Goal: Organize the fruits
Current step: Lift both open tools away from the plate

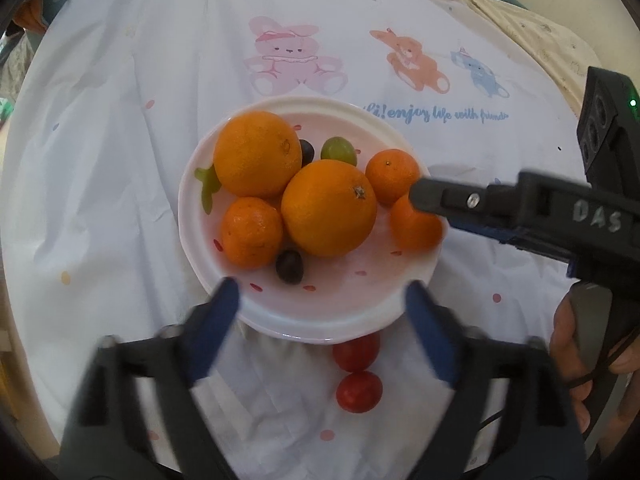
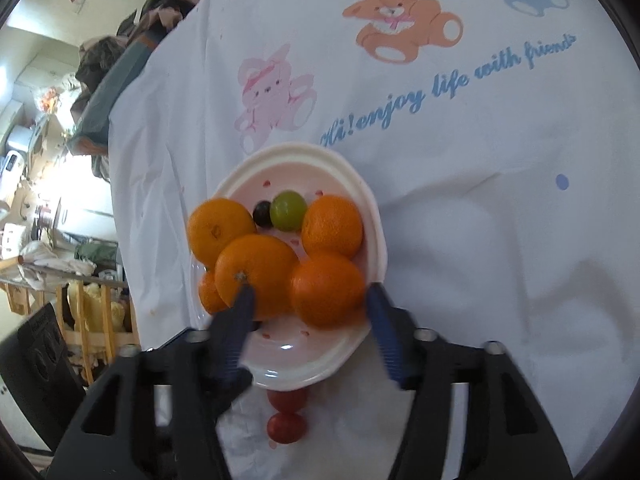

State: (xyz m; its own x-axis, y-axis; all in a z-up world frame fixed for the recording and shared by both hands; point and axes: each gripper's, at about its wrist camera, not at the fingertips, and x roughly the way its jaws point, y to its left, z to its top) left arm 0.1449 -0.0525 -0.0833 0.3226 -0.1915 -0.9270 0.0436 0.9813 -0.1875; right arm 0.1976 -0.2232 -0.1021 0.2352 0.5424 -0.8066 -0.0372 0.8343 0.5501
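Observation:
A white-and-pink plate (image 1: 320, 320) holds two large oranges (image 1: 258, 152) (image 1: 328, 208), three tangerines, a green grape (image 1: 339, 149) and two dark grapes (image 1: 290, 266). My left gripper (image 1: 320, 294) hangs open over the plate's near rim with nothing between its blue fingers. In the right wrist view my right gripper (image 2: 310, 292) is open around the near-right tangerine (image 2: 326, 290). Its right pad lies at the fruit's edge, and its left finger stands apart in front of a large orange (image 2: 256, 272). Two cherry tomatoes (image 1: 356, 350) (image 1: 359, 391) lie on the cloth just in front of the plate.
A white cloth (image 1: 160, 120) printed with bears and blue lettering covers the table. A person's hand (image 1: 568, 340) holds the right gripper's handle at the right. A green leafy bit (image 1: 208, 186) lies at the plate's left rim. Cluttered room furniture (image 2: 60, 240) lies beyond the table's left edge.

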